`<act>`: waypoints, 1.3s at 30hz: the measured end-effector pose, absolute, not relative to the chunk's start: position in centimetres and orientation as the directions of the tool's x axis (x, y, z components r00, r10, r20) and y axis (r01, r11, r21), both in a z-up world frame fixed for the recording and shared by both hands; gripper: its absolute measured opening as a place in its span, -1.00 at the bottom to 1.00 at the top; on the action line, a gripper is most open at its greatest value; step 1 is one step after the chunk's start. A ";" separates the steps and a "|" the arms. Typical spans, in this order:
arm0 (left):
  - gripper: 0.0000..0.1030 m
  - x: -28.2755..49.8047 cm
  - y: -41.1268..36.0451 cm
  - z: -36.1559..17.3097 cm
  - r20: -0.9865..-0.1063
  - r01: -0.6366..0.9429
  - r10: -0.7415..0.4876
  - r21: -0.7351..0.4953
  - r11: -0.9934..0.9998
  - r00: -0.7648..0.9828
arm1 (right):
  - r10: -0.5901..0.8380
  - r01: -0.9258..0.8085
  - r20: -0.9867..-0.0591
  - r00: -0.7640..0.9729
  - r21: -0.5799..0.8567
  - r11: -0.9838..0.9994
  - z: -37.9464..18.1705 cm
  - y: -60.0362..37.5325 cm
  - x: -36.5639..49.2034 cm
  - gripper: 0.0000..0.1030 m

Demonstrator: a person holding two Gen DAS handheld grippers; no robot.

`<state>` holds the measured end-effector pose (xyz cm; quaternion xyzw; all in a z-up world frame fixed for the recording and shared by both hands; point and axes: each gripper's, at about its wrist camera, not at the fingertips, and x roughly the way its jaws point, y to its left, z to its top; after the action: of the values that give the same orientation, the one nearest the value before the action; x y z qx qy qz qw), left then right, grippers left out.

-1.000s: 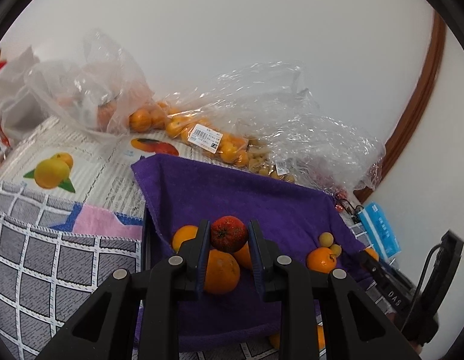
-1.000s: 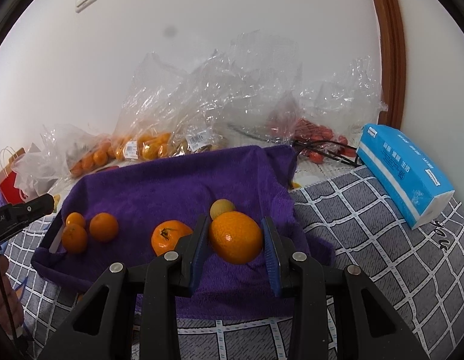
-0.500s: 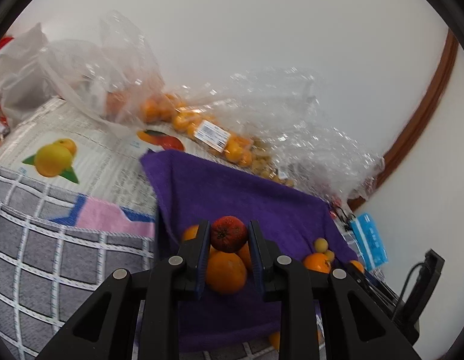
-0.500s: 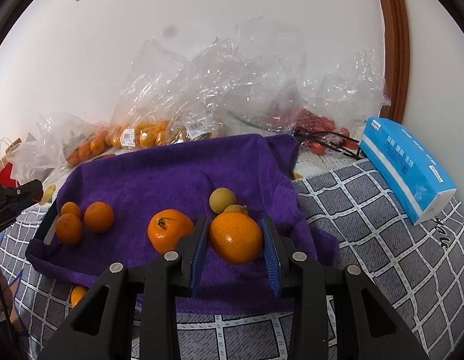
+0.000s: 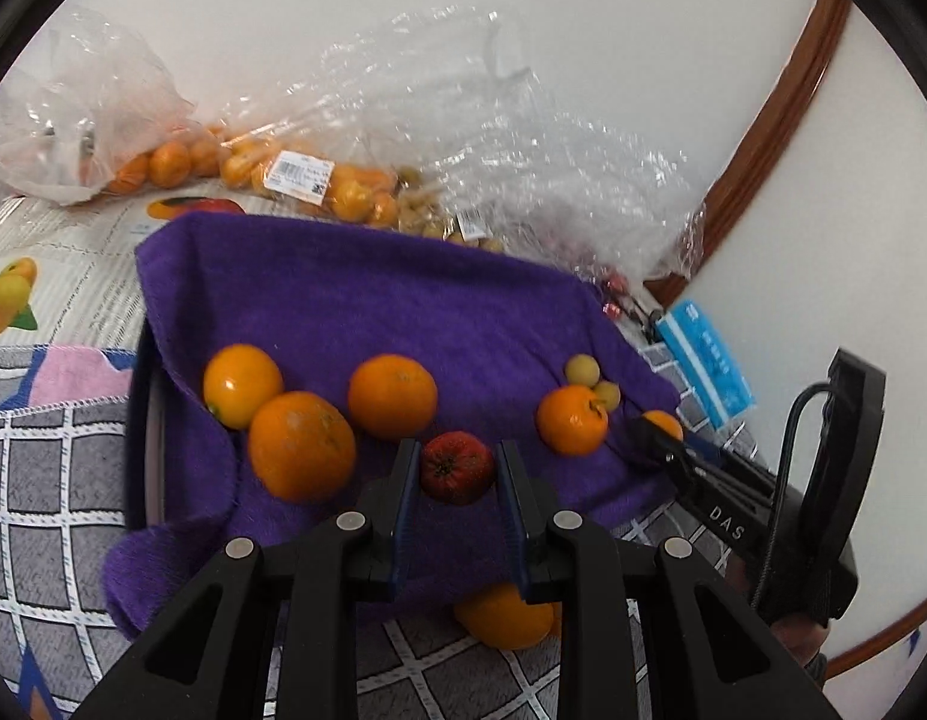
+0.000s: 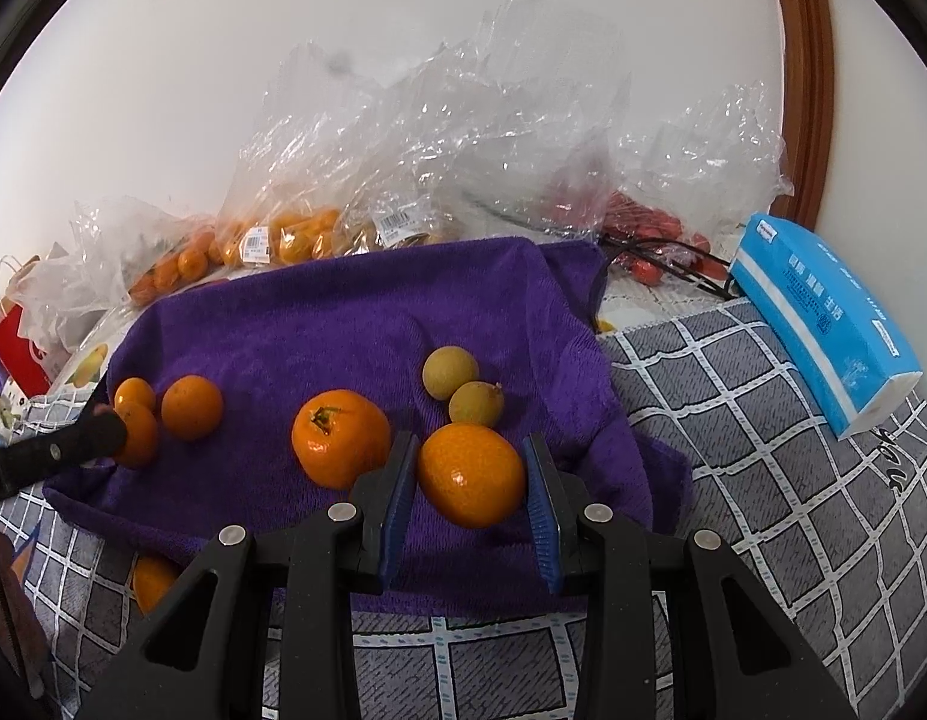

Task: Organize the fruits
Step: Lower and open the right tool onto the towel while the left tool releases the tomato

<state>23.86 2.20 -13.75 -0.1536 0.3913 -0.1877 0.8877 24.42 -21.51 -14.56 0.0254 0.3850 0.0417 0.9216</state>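
White wall behind, purple towel (image 5: 367,300) over a tray. Left gripper (image 5: 454,468) clamps a red fruit (image 5: 457,467); right gripper (image 6: 470,474) clamps an orange (image 6: 470,474) near the towel's front edge. Released carelessly, either could roll off.

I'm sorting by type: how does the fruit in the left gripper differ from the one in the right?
The left gripper holds a red fruit; the right gripper holds an orange. The red fruit is dark and dull, the orange bright and glossy. The red fruit looks smaller. Both are round, clamped between the jaws over the purple towel.
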 end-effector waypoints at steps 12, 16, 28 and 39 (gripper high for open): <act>-0.54 24.6 1.8 -15.3 -0.699 0.159 -0.407 -0.394 0.905 0.588 | 0.099 -0.066 -0.727 0.679 0.073 0.995 -15.0 -21.3 24.8 -0.32; -0.54 24.6 1.5 -15.4 -0.705 0.156 -0.390 -0.375 0.914 0.592 | 0.094 -0.066 -0.727 0.681 0.067 0.996 -15.0 -21.2 24.7 -0.31; -0.54 24.6 0.7 -15.6 -0.724 0.148 -0.321 -0.295 0.944 0.611 | 0.086 -0.070 -0.724 0.684 0.052 0.996 -15.0 -21.0 24.7 -0.30; -0.52 24.6 0.8 -15.6 -0.715 0.156 -0.339 -0.311 0.937 0.612 | 0.086 -0.072 -0.712 0.697 0.050 0.996 -14.6 -20.8 24.2 0.00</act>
<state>24.63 0.84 -15.56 -0.1095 0.4180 -0.1390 0.8910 24.18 -20.83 -14.65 0.0091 0.3866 0.0430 0.9212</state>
